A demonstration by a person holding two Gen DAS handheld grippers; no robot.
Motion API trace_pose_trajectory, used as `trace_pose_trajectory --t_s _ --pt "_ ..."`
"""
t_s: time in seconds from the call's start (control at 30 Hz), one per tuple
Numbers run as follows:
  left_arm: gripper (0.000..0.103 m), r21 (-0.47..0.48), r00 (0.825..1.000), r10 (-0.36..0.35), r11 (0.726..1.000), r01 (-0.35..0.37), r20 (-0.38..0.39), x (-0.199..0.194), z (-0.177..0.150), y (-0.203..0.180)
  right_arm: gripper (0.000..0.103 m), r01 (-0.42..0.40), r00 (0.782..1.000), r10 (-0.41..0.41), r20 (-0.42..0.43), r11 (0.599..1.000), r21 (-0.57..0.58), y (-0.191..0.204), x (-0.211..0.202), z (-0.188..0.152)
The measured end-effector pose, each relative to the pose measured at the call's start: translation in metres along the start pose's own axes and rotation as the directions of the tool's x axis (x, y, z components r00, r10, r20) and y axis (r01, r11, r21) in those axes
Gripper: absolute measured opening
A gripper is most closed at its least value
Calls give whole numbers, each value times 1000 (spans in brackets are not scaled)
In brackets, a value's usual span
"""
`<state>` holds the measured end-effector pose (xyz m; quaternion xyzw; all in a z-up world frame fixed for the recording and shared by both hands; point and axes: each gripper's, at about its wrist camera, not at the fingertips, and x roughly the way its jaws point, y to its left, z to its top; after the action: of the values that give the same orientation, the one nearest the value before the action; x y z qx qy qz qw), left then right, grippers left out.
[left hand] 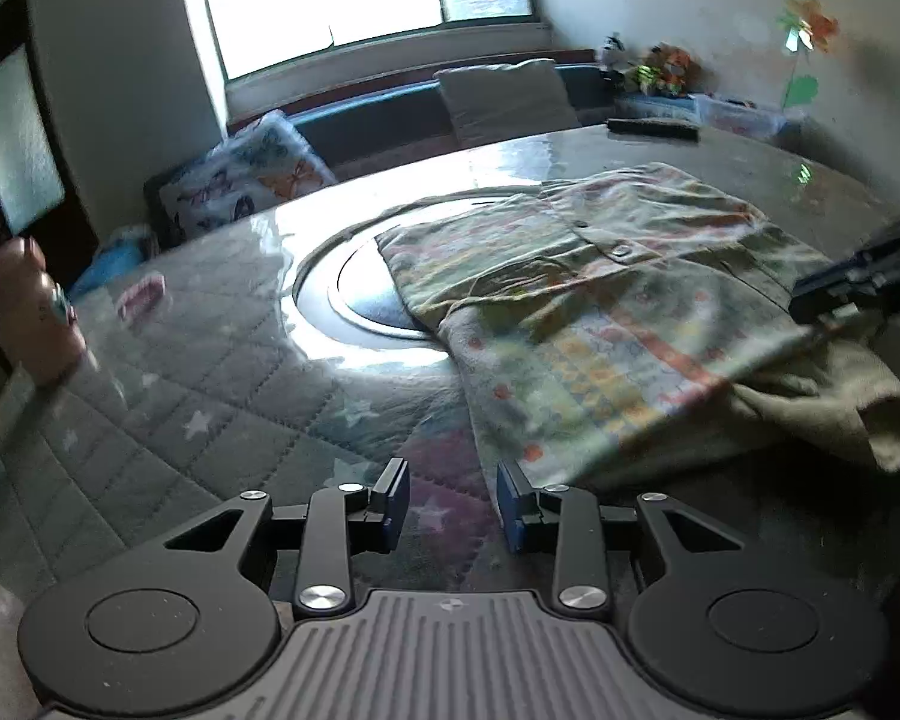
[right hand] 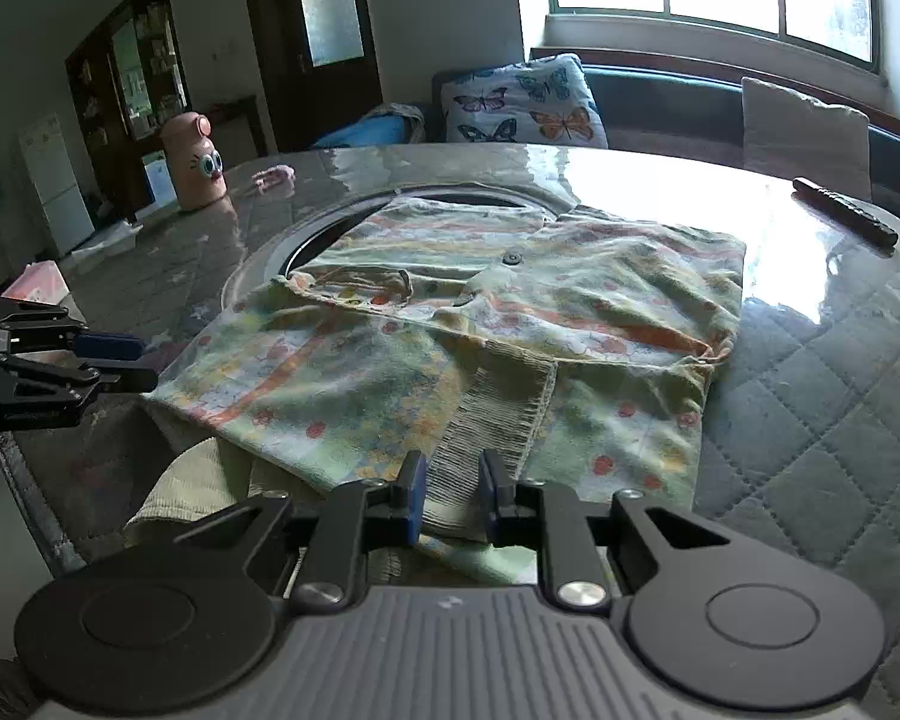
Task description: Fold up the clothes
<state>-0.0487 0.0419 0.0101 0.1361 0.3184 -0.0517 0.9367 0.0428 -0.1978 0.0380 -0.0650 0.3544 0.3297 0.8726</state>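
A round table (right hand: pixel 810 360) covered by a quilted, star-printed cloth under a glossy sheet is seen in both views, with a circular inset (right hand: pixel 258 264) at its middle. A patterned garment (right hand: pixel 450 324) in pale green with orange and red marks is spread over the middle and the near edge of the table, partly folded, with 1 layer turned over another and a button (right hand: pixel 513 258) showing on the upper layer; its far part overlaps the circular inset, and a ribbed cuff (right hand: pixel 492 420) is laid across the near portion. A butterfly-print cushion (right hand: pixel 522 102) is propped on a bench beyond the far edge. A pink bottle with cartoon eyes (right hand: pixel 195 162) is stood near the far left edge, and a small pink item (right hand: pixel 273 176) lies just beside it on the table. A dark remote-like bar (right hand: pixel 846 219) is laid near the far right edge. The right gripper (right hand: pixel 450 501) is held at the near edge with its 2 fingers parted narrowly, the ribbed cuff lying between them; whether the cloth is touched cannot be told. The left gripper (left hand: pixel 453 504) is held over bare quilted cloth just beside the garment's left edge, its fingers apart at a moderate gap with nothing between them.
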Motion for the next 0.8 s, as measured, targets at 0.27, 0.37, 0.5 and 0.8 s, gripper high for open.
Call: trace_pose_trajectory --t_s 0.27,0.37,0.5,0.8 --pt "48 287 989 -99 956 63 114 -19 -2 -53 28 -8 1000 7 -10 999 -39 6 -5 -2" --pt "49 388 980 -145 918 82 134 -18 -4 -73 29 -7 1000 6 -20 999 -46 5 -5 -2" --pt "51 472 969 -202 875 112 144 -10 -4 -90 35 2 1000 -3 -22 998 -63 5 -11 -2" --pt "23 483 935 -302 857 181 186 0 7 -103 40 7 999 -11 -31 991 -133 5 -29 -5"
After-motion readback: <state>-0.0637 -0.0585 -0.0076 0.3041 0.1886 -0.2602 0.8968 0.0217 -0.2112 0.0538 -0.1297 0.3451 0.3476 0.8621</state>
